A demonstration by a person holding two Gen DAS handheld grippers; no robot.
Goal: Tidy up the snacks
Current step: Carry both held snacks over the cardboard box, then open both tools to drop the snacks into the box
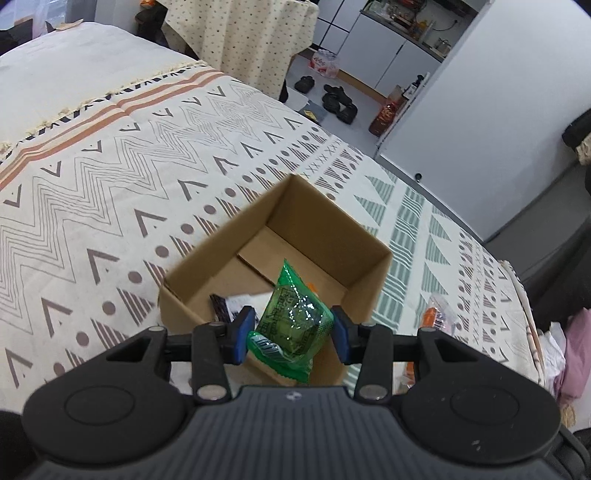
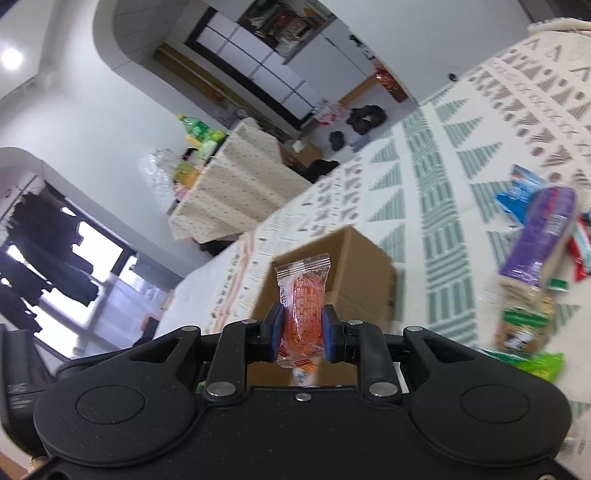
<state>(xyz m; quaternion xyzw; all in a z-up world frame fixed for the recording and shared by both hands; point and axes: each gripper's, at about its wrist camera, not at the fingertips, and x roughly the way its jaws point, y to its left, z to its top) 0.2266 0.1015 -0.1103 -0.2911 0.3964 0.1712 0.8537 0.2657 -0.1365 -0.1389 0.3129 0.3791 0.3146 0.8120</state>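
inside the cardboard box (image 1: 325,221) lies a black-and-white packet (image 1: 231,306)

This is a lived-in home, a small flat where one room runs into the next. The work surface is a bed or couch under a patterned throw (image 1: 155,147) with zigzags and triangles. Beyond it stands a table draped in a dotted cloth (image 1: 243,33), and dark shoes (image 1: 338,101) lie scattered on the floor. White cabinets (image 1: 369,44) with cluttered shelves line the far wall. In the right wrist view, dark clothes (image 2: 44,251) hang by a bright window.
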